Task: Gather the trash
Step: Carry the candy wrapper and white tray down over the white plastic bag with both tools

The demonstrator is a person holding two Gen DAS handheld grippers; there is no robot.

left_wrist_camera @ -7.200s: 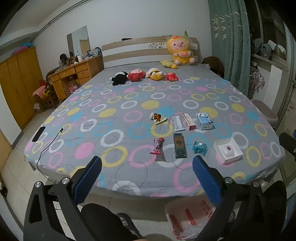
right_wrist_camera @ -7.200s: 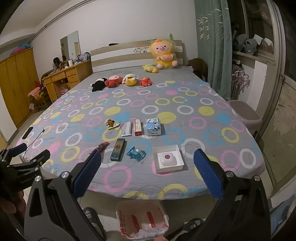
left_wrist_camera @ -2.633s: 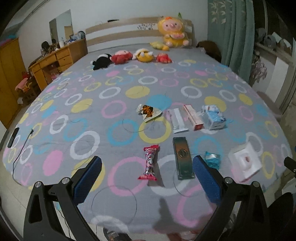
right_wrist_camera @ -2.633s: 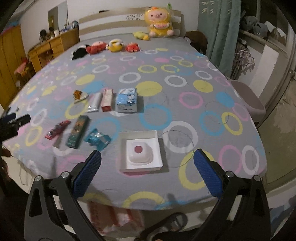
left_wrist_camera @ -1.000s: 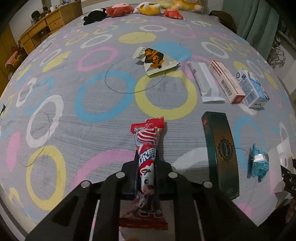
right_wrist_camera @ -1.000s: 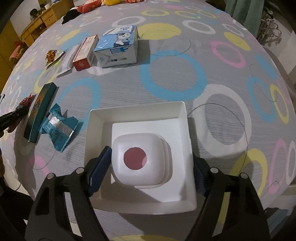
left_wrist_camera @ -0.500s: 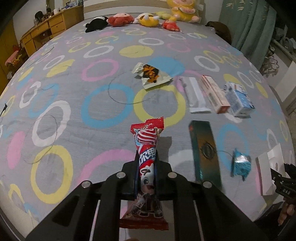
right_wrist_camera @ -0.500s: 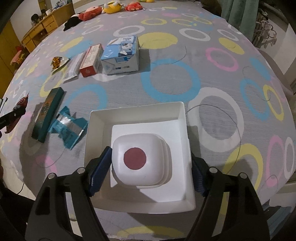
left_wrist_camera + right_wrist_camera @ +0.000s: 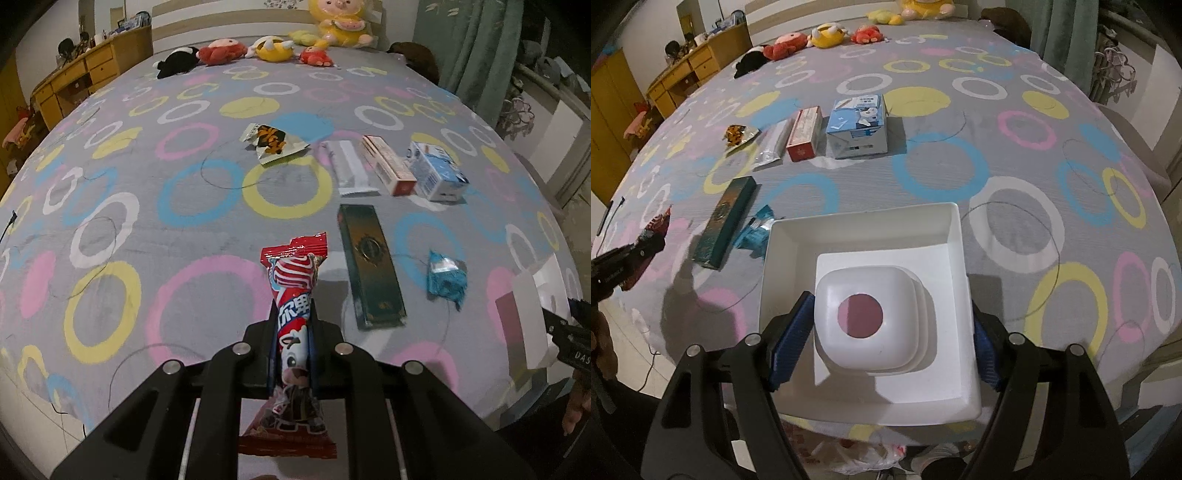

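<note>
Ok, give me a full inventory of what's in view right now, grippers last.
candy wrapper: 1, red, in left gripper
white tray: 1, between right gripper's fingers
green box: 1, dark, on bed
blue wrapper: 1, beside green box
orange snack bag: 1, mid-bed
silver sachet: 1
red carton: 1
blue carton: 1
plush toys: several, by headboard
plastic bag: 1, on floor
left gripper: shut
right gripper: clamping tray
</note>
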